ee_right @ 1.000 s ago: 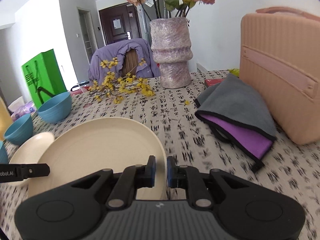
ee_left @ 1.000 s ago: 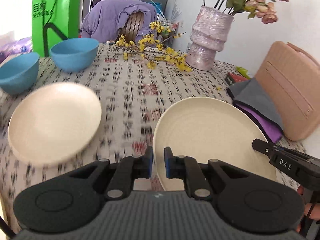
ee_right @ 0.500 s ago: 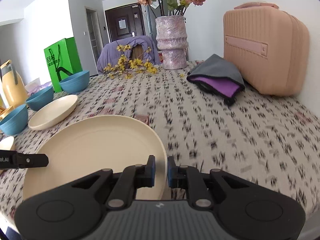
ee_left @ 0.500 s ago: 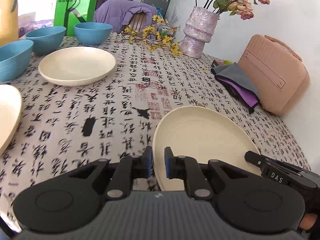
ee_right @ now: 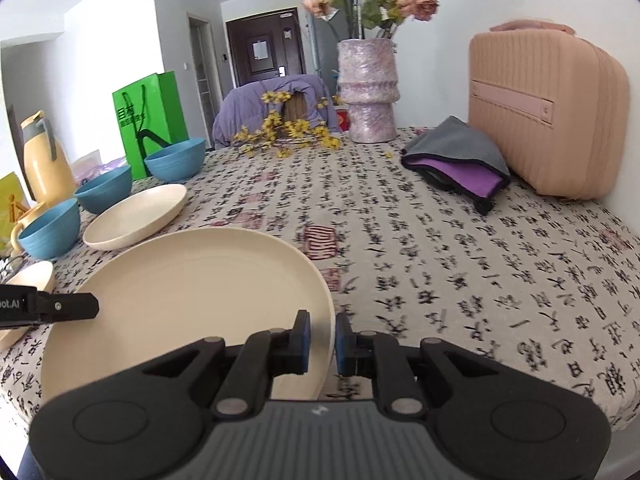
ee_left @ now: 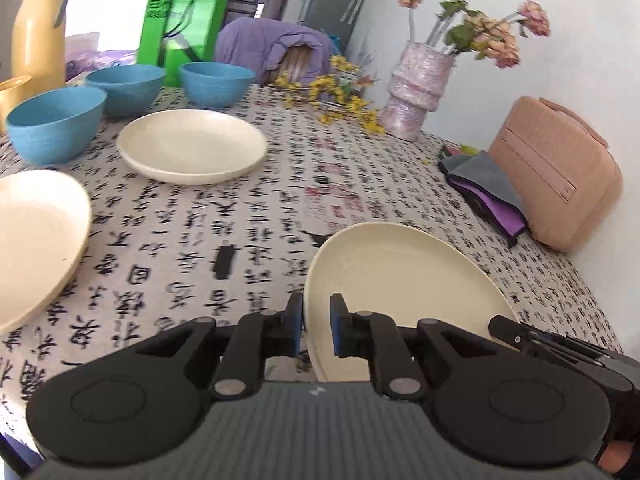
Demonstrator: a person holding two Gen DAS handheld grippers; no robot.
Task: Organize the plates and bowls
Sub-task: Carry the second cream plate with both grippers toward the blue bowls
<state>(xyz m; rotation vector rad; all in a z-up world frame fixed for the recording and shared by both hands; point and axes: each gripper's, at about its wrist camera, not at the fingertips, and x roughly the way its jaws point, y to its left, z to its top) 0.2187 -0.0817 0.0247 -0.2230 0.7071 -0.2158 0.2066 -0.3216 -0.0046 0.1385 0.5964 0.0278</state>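
Note:
A cream plate (ee_left: pixel 400 280) (ee_right: pixel 192 292) is held just above the patterned tablecloth near the table's front edge. My left gripper (ee_left: pixel 316 326) is shut on its left rim. My right gripper (ee_right: pixel 322 340) is shut on its right rim. Each gripper's tip shows at the opposite side of the plate in the other view. A second cream plate (ee_left: pixel 192 144) (ee_right: pixel 136 216) lies farther back on the left. A third cream plate (ee_left: pixel 36 232) sits at the left edge. Three blue bowls (ee_left: pixel 56 124) (ee_left: pixel 124 88) (ee_left: pixel 216 82) stand behind the plates.
A pink case (ee_right: pixel 548 108) and a folded grey and purple cloth (ee_right: pixel 460 160) lie at the right. A vase of flowers (ee_right: pixel 368 92) and yellow blossoms (ee_right: pixel 288 132) stand at the back. A green bag (ee_left: pixel 180 20) and a yellow flask (ee_left: pixel 38 28) are behind the bowls.
Both grippers have drawn back together toward the table's front edge with the plate between them. The vase and case look farther off, and the third plate has come into view.

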